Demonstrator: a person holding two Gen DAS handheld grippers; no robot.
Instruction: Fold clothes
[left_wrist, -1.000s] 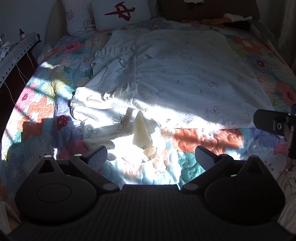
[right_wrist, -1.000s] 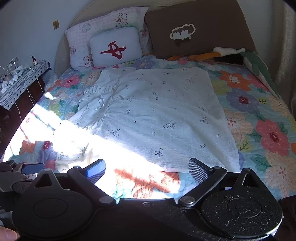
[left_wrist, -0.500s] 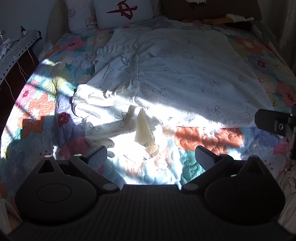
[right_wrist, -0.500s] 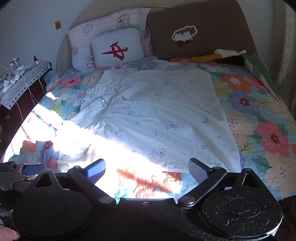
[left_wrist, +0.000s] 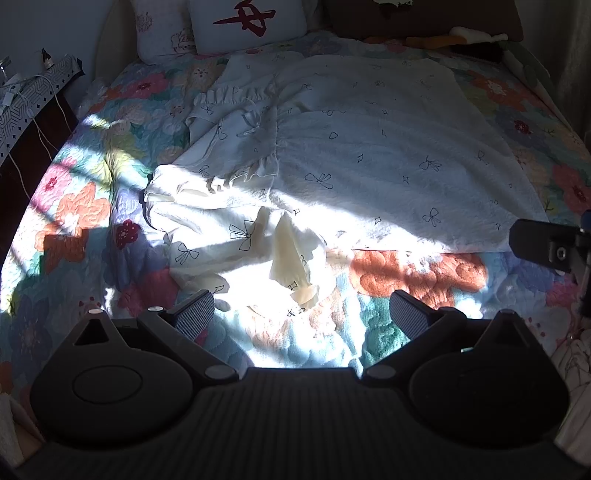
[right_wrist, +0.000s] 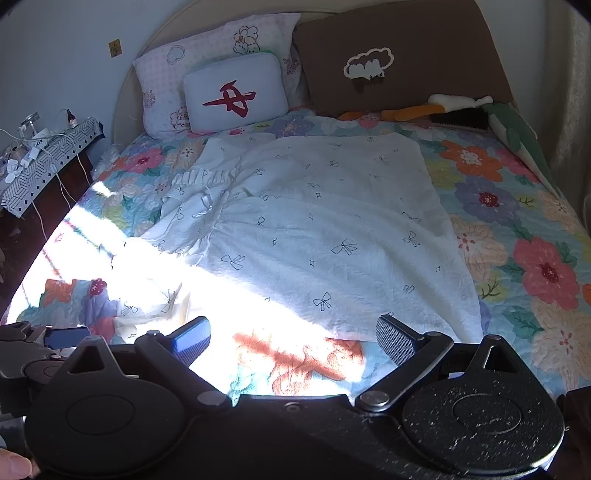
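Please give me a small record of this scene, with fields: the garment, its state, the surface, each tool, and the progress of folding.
garment: white dress with black bow print
state: spread flat, not folded; sleeve end near the left tool crumpled
surface: floral quilted bedspread
left tool: open, holds nothing, above the crumpled sleeve
right tool: open, holds nothing, near the dress hem
progress: no fold visible yet

Red brush-stroke character on pale blue cushion (right_wrist: 236, 96) (meaning unclear), nothing else legible

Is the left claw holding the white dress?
No, the left claw is open and empty, hanging above the white dress on the bed.
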